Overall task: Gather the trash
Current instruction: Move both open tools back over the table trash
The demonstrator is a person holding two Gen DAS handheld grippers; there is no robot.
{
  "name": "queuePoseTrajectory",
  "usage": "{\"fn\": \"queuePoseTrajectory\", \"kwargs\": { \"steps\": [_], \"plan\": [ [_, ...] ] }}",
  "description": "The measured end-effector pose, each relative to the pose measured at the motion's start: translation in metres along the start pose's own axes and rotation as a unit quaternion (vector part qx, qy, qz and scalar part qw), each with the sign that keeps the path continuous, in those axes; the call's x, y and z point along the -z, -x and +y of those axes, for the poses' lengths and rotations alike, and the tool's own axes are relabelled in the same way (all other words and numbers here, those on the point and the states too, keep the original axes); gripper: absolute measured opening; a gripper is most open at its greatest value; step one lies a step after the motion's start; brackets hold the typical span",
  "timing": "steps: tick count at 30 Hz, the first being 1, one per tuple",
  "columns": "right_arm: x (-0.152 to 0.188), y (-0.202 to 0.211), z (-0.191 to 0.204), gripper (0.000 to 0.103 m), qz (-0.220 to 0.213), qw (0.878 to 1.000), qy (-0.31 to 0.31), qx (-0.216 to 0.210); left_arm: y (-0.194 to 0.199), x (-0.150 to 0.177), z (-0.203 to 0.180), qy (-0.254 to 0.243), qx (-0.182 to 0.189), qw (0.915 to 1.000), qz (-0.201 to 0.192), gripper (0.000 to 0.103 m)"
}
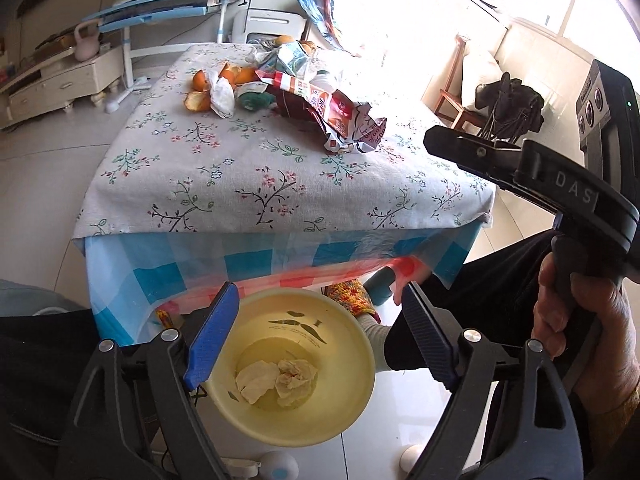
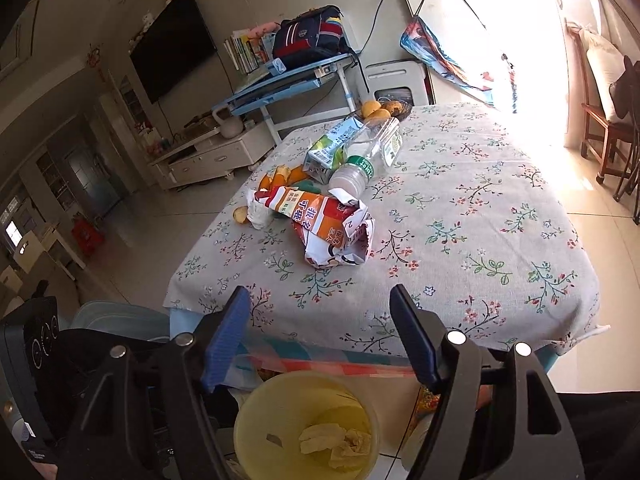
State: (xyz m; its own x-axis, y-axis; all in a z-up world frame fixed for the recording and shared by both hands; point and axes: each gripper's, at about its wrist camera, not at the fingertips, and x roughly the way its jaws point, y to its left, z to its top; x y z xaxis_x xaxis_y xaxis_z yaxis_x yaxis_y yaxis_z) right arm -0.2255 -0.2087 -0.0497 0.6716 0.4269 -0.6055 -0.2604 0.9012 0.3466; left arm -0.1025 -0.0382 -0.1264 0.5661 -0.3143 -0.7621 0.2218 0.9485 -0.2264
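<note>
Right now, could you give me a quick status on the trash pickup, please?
Both hand-held grippers open, empty, over yellow bin. Crumpled paper inside. Snack wrapper, bottle, peels on table. Path clear.

Pale tiled floor [image 2: 192,224], strong sunlight pouring in from the window [image 1: 592,4] on the right. Black TV [image 2: 172,56] on the wall above a white cabinet [image 2: 208,160], and a wooden chair [image 2: 600,120] over by the light.

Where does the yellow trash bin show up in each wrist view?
Left wrist: yellow bin at bottom centre, between the open left claw's fingers, crumpled tissues inside.
Right wrist: bin at bottom centre, below the table edge.
Shared landmark: the orange snack bag on the floral tablecloth.
</note>
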Motion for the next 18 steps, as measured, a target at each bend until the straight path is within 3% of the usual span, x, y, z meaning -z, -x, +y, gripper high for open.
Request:
{"fn": "queuePoseTrajectory", "kwargs": {
  "steps": [11,18],
  "plan": [
    [0.001,-0.004,0.013,0.07,0.002,0.999,0.036,0.01,0.017,-0.012,0.03,0.064,-0.041,0.9958,-0.05,0.085],
    [-0.023,-0.013,0.022,0.073,0.0,0.997,0.079,0.013,0.038,-0.052,0.037,0.051,-0.051,0.9936,-0.087,0.087]
  ]
}}
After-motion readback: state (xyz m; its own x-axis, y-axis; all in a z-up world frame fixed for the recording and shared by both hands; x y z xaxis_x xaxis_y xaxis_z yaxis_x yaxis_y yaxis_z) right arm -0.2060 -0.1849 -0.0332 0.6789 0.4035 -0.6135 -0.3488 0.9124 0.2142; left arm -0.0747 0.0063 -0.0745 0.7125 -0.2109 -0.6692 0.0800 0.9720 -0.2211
